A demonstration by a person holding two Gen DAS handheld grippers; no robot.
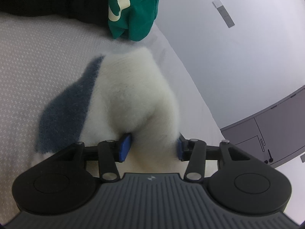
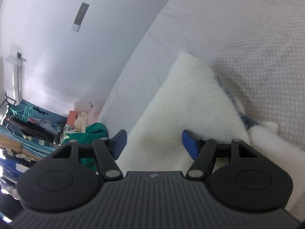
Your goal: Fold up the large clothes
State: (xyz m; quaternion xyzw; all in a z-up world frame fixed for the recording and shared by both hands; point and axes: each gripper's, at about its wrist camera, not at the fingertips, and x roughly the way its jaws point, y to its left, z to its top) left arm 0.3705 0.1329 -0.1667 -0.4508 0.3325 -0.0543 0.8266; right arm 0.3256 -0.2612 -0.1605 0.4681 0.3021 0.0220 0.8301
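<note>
We see a fluffy white sweater (image 1: 131, 95) with a dark blue patch lying on the pale dotted bed (image 1: 38, 61). Our left claw (image 1: 151, 147) has its jaws apart, fuzzy fabric bulging between the blue pads, seemingly loose. Our right claw (image 2: 154, 143) stands open over a white folded edge (image 2: 183, 99). A green garment (image 1: 133, 9) sits beyond.
</note>
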